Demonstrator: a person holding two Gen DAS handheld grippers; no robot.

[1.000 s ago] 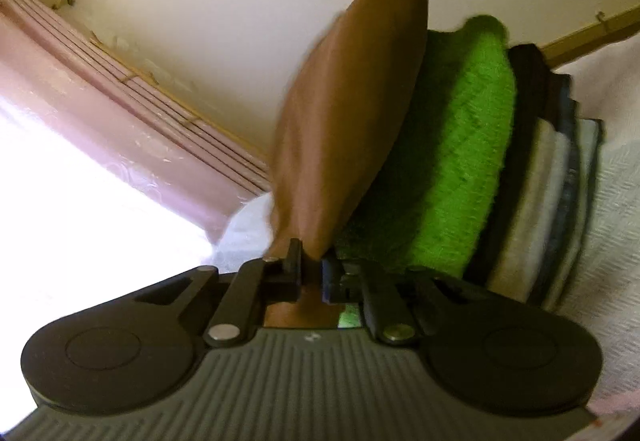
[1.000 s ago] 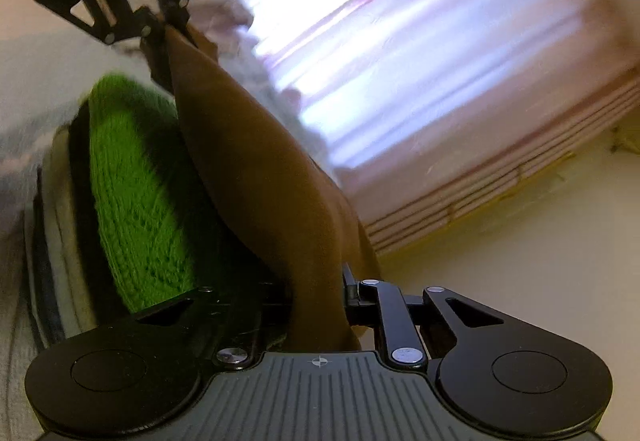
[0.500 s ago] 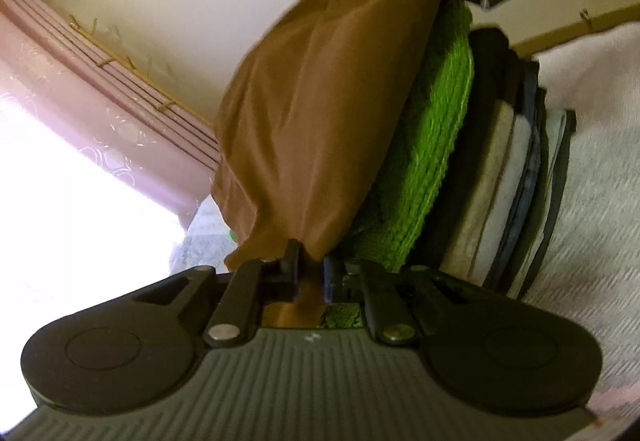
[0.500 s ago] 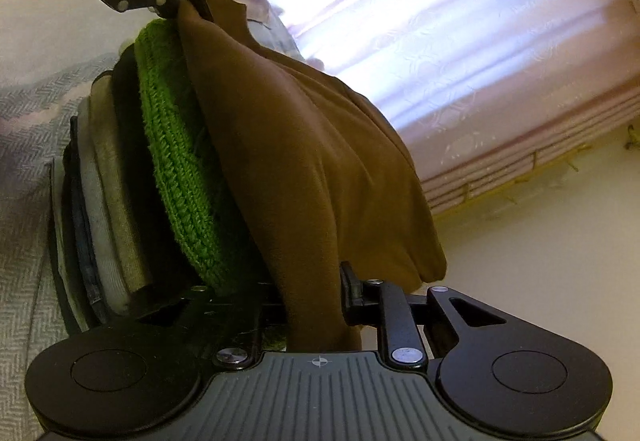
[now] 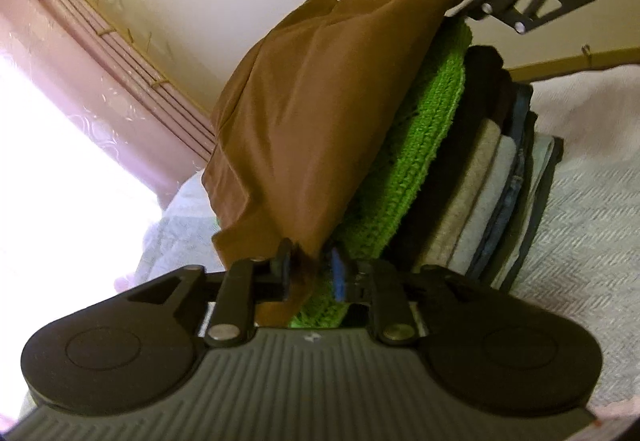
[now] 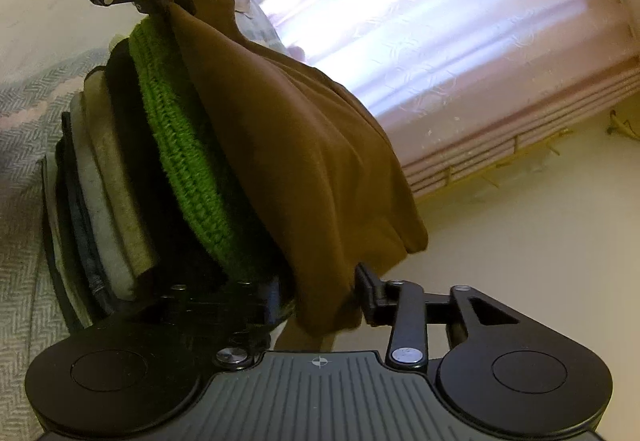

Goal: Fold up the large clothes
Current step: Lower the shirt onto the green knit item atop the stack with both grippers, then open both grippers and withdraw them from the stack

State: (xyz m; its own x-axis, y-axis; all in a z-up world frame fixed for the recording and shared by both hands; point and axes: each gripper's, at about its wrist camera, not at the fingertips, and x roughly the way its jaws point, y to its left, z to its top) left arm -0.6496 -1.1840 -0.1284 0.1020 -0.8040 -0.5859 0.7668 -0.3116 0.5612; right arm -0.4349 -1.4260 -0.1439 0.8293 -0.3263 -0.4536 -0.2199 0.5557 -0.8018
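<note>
Both jaws have just been opening. On the left gripper (image 5: 310, 273) they stand a little apart, with the edge of the brown cloth (image 5: 320, 129) loose between them. On the right gripper (image 6: 324, 293) the gap is wider, and the cloth's other corner hangs between its jaws, not pinched. A second ago both were clamped on the cloth and it hung above the pile. Now it lies on top of the green knit (image 5: 416, 161), on the pile (image 6: 104, 177) on the bed (image 5: 580, 209). This one looks folded and put away, so both hands can likely pull back.
</note>
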